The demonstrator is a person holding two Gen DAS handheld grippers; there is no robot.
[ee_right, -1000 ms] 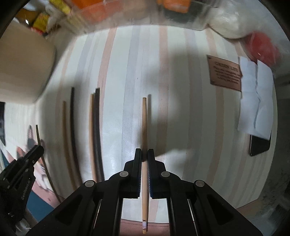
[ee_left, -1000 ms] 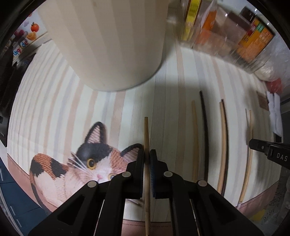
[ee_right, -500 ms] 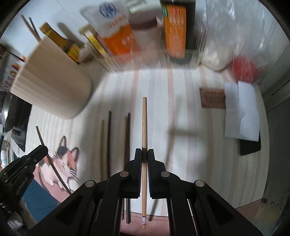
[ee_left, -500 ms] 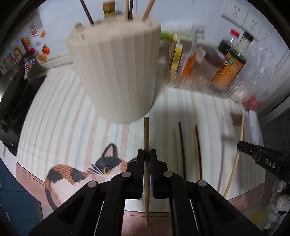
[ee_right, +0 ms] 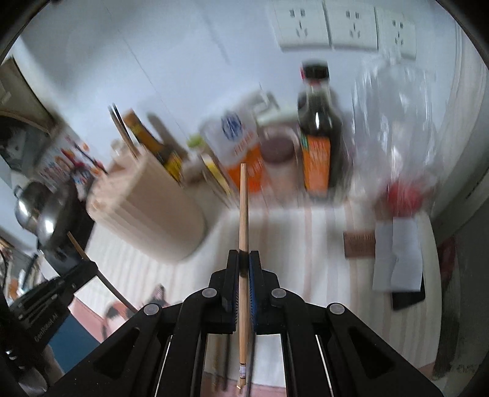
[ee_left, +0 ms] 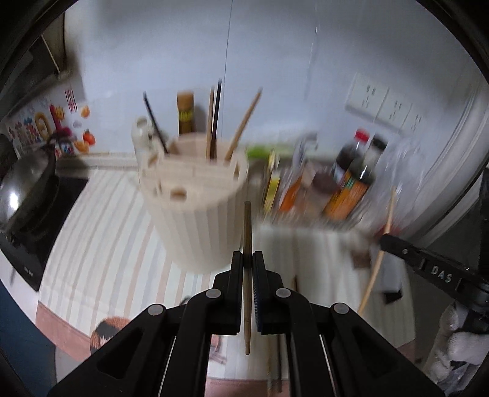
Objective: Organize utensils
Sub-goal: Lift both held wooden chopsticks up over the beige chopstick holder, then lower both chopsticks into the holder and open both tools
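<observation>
My left gripper (ee_left: 247, 259) is shut on a brown chopstick (ee_left: 247, 226), held in the air in front of the cream ribbed utensil holder (ee_left: 195, 213). The holder has several chopsticks (ee_left: 214, 122) standing in it. My right gripper (ee_right: 243, 259) is shut on a light wooden chopstick (ee_right: 243, 207), lifted above the striped mat; the holder (ee_right: 149, 213) is to its left. The right gripper with its chopstick also shows at the right edge of the left wrist view (ee_left: 385, 241). More chopsticks (ee_left: 275, 366) lie on the mat below, mostly hidden.
Sauce bottles (ee_left: 351, 183) and packets (ee_right: 241, 152) stand against the back wall. A wok (ee_left: 24, 189) sits on a cooktop at left. White paper (ee_right: 397, 256), a brown card (ee_right: 359, 244) and a dark phone (ee_right: 408, 297) lie at right. Wall sockets (ee_right: 345, 27) are above.
Both grippers have lifted their chopsticks off the mat and tilted up, so the holder's top and the back wall now show. Both views are motion-blurred.
</observation>
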